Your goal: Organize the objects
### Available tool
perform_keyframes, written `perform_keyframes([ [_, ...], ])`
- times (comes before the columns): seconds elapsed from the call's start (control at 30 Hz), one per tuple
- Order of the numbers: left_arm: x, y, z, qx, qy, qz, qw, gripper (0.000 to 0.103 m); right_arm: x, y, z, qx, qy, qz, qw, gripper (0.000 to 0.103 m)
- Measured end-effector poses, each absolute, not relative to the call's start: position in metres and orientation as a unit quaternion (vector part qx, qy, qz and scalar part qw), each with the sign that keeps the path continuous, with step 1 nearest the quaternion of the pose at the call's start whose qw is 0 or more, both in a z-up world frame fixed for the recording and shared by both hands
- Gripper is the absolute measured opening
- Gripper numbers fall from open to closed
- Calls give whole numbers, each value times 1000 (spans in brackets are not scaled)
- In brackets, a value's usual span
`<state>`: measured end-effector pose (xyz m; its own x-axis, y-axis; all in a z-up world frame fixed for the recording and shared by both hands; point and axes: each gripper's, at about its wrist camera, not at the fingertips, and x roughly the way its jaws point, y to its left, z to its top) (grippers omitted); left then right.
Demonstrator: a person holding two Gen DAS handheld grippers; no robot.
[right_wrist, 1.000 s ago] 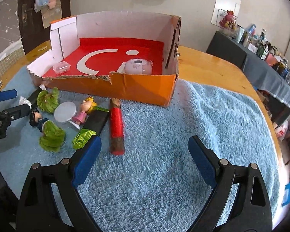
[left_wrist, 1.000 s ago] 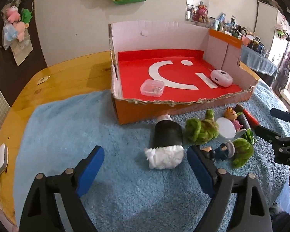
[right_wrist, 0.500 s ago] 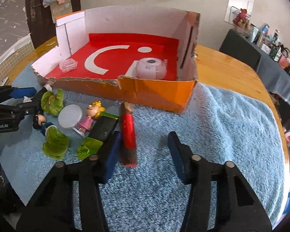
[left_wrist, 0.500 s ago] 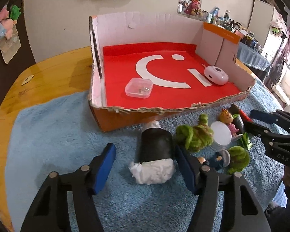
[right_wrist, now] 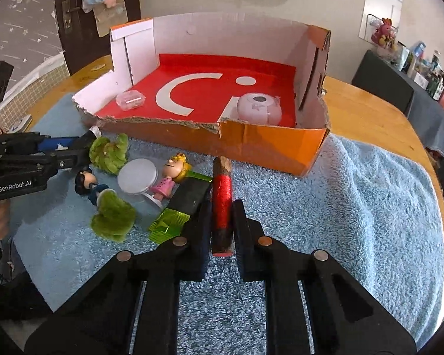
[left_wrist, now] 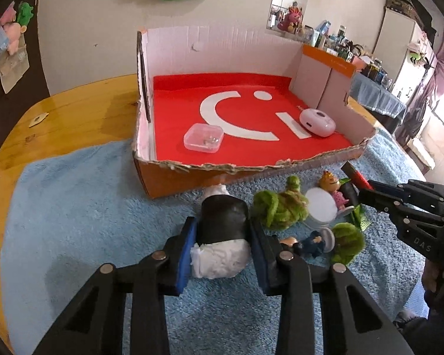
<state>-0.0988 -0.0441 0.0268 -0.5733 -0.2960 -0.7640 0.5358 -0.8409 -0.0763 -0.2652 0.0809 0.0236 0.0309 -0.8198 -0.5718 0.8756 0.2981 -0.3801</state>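
My left gripper is shut on a black roll with white stuffing that lies on the blue towel. My right gripper is shut on a red and brown stick, which also lies on the towel. The open cardboard box with a red floor stands just beyond; it holds a clear plastic case and a pink oval device. The box also shows in the right wrist view.
Between the grippers lie green fuzzy toys, a white round lid, a blonde figurine, a dark-haired figurine and a black and green packet. Wooden tabletop surrounds the towel.
Both grippers moved forward and closed: the left one on the black roll, the right one on the red stick. One second ago both were wide open.
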Motion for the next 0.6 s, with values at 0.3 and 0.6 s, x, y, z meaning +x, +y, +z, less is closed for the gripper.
perform_keyframes([
  [0.3,-85,-31,46,364,151,-890,230,37,-261,95,33,35,348,-583,733,13],
  [0.6,-74,-27,74,325,139,-906,232,37,-247,119,55,15,317,-563,763,13],
])
